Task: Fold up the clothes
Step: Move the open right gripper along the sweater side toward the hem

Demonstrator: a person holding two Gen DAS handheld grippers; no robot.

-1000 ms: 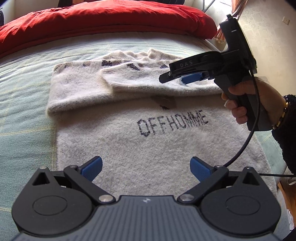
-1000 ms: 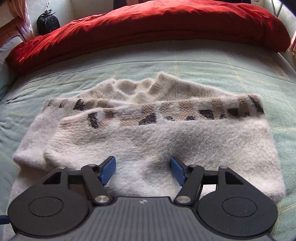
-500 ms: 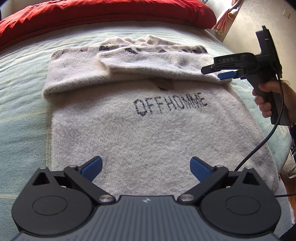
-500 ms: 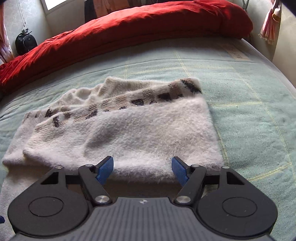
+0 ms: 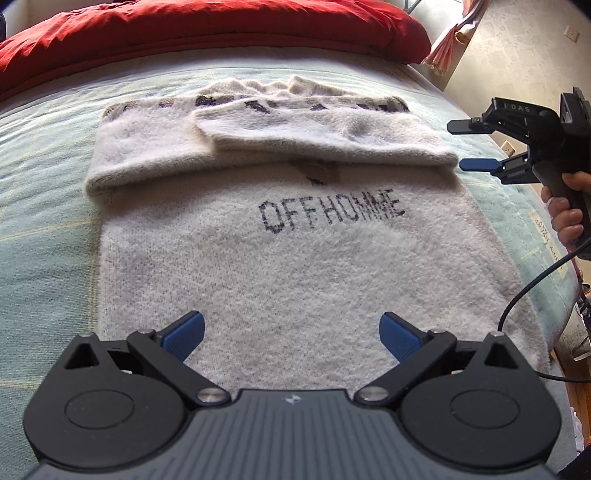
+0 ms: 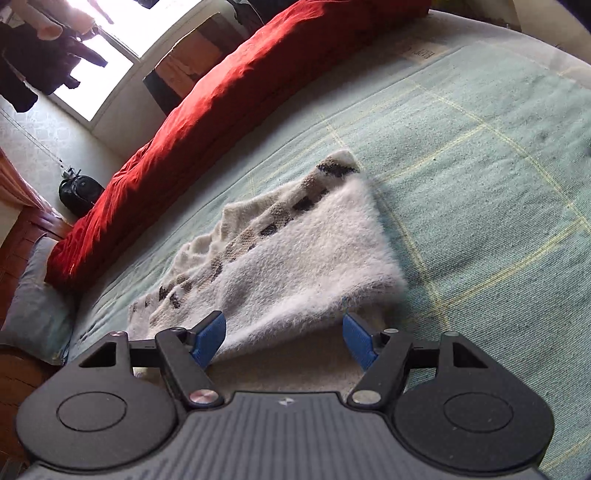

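Observation:
A fluffy white sweater [image 5: 295, 266] with dark "OFFHOMME" lettering lies flat on the pale green bedspread [image 5: 44, 229]. Both patterned sleeves [image 5: 325, 129] are folded across its top. My left gripper [image 5: 291, 332] hovers open above the sweater's lower part, nothing between its blue pads. My right gripper [image 5: 460, 146], held by a hand, stands open just off the sweater's right shoulder edge. In the right wrist view the right gripper [image 6: 284, 338] is open, rolled sideways, with the folded sleeve's [image 6: 303, 266] near corner just ahead of its pads.
A red duvet [image 5: 221, 26] lies bunched along the far side of the bed. The bed's right edge [image 5: 554, 280] drops to a wooden floor. A black cable [image 5: 532, 288] trails from the right gripper. A dark bag [image 6: 79, 194] stands by the wall.
The right gripper has drawn off the folded sleeves to the sweater's right edge and rolled sideways. The left gripper has stayed over the sweater's lower part.

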